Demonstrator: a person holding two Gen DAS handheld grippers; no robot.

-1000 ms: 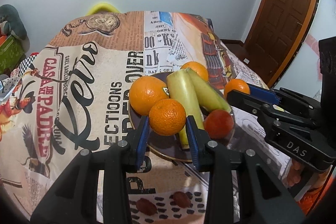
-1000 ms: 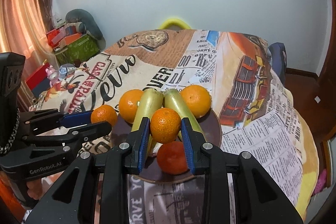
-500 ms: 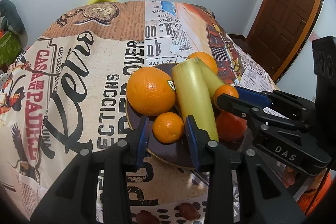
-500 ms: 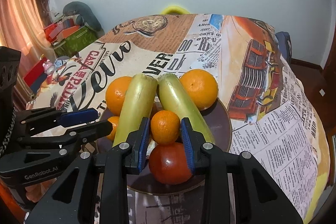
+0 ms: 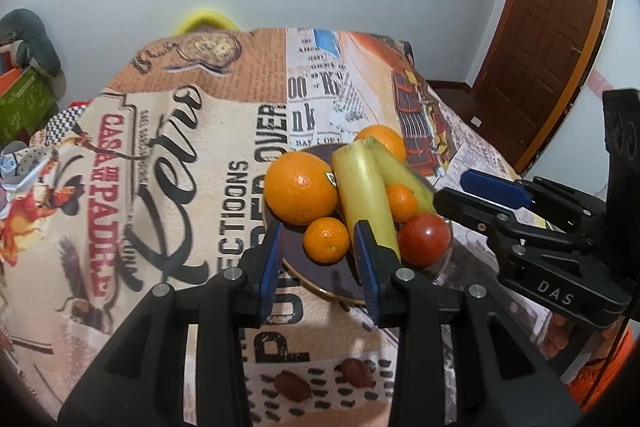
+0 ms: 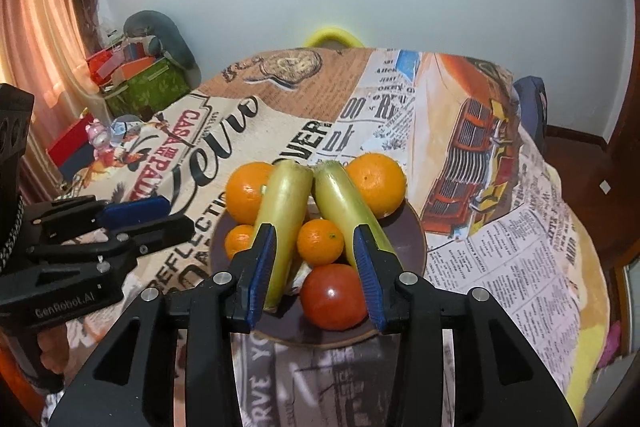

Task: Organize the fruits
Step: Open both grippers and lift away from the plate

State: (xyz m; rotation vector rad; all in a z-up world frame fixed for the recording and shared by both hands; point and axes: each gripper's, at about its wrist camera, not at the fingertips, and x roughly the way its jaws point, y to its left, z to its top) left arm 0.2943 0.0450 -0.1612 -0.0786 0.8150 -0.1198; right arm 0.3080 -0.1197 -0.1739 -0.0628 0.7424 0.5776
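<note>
A dark round plate (image 5: 320,283) (image 6: 412,235) holds two large oranges (image 5: 301,187) (image 6: 376,183), two yellow-green bananas (image 5: 362,187) (image 6: 282,203), two small mandarins and a red tomato (image 5: 424,239) (image 6: 331,295). My left gripper (image 5: 318,259) is open, with one mandarin (image 5: 326,239) resting on the plate between its fingers, untouched. My right gripper (image 6: 316,267) is open, with the other mandarin (image 6: 320,242) lying between the bananas, apart from its pads.
The table wears a printed newspaper-style cloth (image 5: 180,167). A yellow chair back (image 6: 334,37) stands at the far edge. Boxes and toys (image 6: 136,75) sit at the left. A wooden door (image 5: 552,27) is at the right.
Both grippers have opened and let go of their mandarins, which now rest on the plate. Both grippers have drawn back a little.
</note>
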